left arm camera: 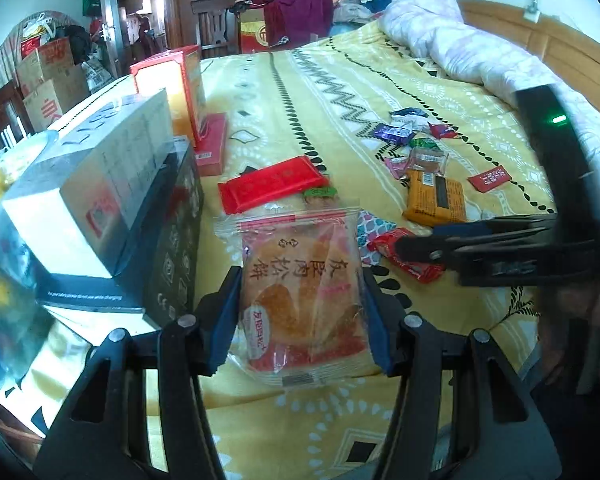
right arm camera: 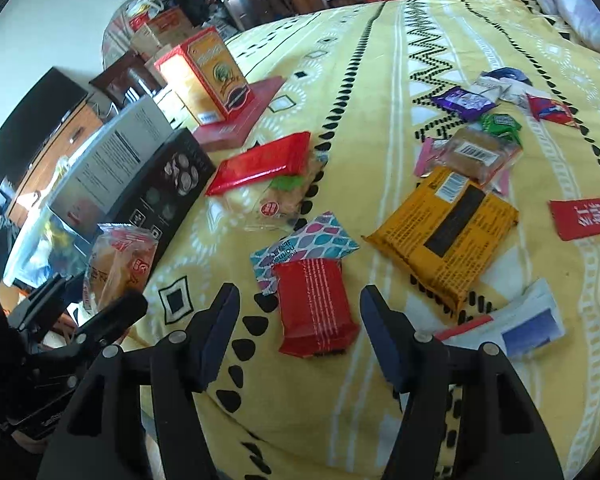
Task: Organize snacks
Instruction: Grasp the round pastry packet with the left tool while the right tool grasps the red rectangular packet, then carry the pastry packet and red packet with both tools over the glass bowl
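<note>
Bed w/ yellow patterned bedspread [right arm camera: 340, 60], seen from 2 wrist cams. Far left: stacked boxes, a grey box [left arm camera: 100, 184] on a black box [right arm camera: 168, 184], then an orange-red carton [right arm camera: 208, 76] standing on a flat red box [right arm camera: 256, 108] behind. Next right, the left hand-held gripper [left arm camera: 300, 312] is clenched on a clear-wrapped round pastry pack [left arm camera: 300, 292], both pads pressing its sides, pack lifted off the bedspread just beside the black box. Past it lies a long red packet [right arm camera: 260, 164] resting partly on another clear pastry pack [right arm camera: 276, 200]; this pair looks like the start of a sorted group near the boxes. Center: right hand-held gripper [right arm camera: 300, 328] is released, jaws wide, nothing pinched, hovering over a small red snack pack [right arm camera: 316, 308] that overlaps a teal-pink patterned sachet [right arm camera: 304, 248]. Right of that: big orange packet [right arm camera: 444, 232], a clear-wrapped brown cake [right arm camera: 476, 152], small purple [right arm camera: 460, 100] and green [right arm camera: 500, 124] wrappers, a red sachet w/ white text [right arm camera: 584, 216], and a white-blue packet [right arm camera: 532, 324] at lower right. Judgement: task is early; approx. 2 items grouped, 1 in transit, and most snacks are still scattered on the right, unsorted.
</note>
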Motion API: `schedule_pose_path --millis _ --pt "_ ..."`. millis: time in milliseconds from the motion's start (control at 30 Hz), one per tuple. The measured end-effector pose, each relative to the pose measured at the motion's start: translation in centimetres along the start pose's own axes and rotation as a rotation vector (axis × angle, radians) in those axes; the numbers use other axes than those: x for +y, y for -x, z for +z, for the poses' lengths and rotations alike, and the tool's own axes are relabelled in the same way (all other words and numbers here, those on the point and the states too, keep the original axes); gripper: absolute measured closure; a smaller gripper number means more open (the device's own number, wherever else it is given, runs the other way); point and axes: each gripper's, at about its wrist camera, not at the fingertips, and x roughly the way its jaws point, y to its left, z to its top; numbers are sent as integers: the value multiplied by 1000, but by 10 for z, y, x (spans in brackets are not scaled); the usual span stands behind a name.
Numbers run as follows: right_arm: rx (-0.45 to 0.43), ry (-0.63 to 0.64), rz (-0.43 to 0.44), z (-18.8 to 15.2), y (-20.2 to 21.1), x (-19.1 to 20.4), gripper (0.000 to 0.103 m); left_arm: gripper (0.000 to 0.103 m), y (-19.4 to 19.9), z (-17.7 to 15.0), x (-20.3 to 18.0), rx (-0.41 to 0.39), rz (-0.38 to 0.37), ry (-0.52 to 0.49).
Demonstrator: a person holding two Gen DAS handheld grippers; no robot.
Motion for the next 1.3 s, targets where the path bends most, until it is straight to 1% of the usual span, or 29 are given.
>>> schedule_pose_path --millis 67,100,133,167,233,300,400,500,567,667,767,900,1000,1100,1167,1300 --pt "39 1 -1 -1 -15 -3 37 47 1 2 -2 -5 -4 -4" --pt "49 7 -4 -2 -18 -3 42 47 2 3 -2 -8 -6 -5" --pt "55 23 -17 -4 -20 -1 52 47 2 3 -3 -10 -7 -6" --pt "56 30 -27 -5 -19 0 57 47 3 5 -3 -10 -9 -5" --pt "47 27 -30 -8 -15 1 58 47 6 8 -2 -17 -13 -5" --pt "8 22 -37 -8 -3 2 59 47 14 14 0 -36 -9 -8" --pt "-90 7 -53 2 29 6 59 47 32 29 10 -87 11 0" --pt "-195 -3 -49 24 65 14 59 47 54 49 32 -143 42 34" --pt "-254 11 -38 44 85 27 59 47 70 62 55 -181 78 69" --pt "-324 57 -4 74 105 60 59 47 96 78 98 -236 155 136" --pt "-366 113 49 105 114 98 59 47 115 84 145 -266 240 216" --pt "-388 195 128 137 112 161 59 47 137 79 207 -269 348 330" --pt "-377 269 191 149 101 216 59 47 147 67 242 -260 409 408" --pt "-341 326 256 159 83 268 59 47 152 53 269 -247 449 472" --pt "-310 360 290 159 70 300 59 47 152 46 280 -239 461 506" --pt "-246 406 337 152 45 350 59 47 147 36 284 -220 464 536"
